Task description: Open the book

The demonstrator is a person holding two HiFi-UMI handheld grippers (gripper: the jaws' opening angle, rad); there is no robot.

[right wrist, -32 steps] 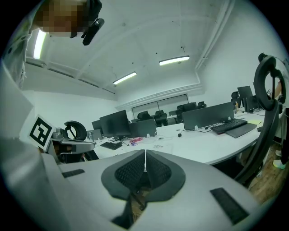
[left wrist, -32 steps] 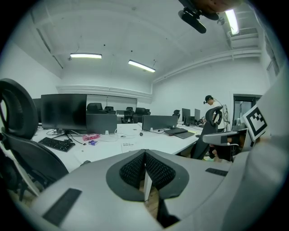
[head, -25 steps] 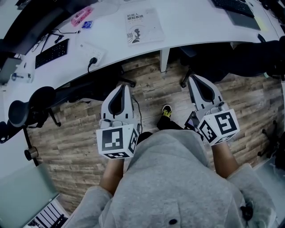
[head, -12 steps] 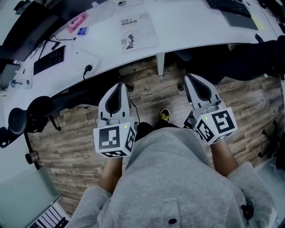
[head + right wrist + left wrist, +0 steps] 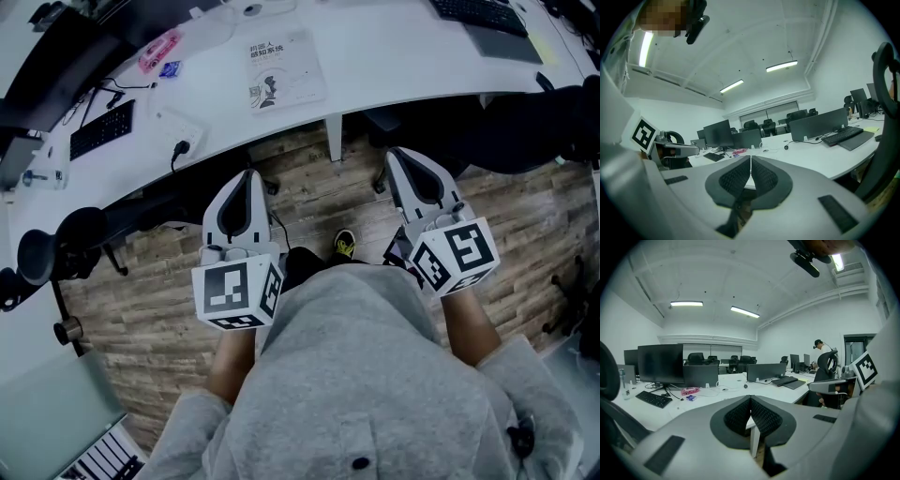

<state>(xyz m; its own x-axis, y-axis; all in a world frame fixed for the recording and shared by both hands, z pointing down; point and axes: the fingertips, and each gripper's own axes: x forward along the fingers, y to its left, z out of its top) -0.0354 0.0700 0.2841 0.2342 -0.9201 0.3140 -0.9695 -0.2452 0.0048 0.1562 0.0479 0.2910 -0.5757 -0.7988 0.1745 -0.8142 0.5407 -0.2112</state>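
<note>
Head view: book (image 5: 286, 73) print too small.

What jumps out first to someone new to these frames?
The left gripper and right gripper, jaws together and empty, hang over the wood floor short of the white desk. Ahead of them the closed book lies flat near the desk's edge.

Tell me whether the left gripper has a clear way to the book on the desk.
Probably yes. The book lies closed near the front edge of the desk, ahead of the left gripper, with nothing standing between them. The gripper is short of the desk, jaws shut.
</note>
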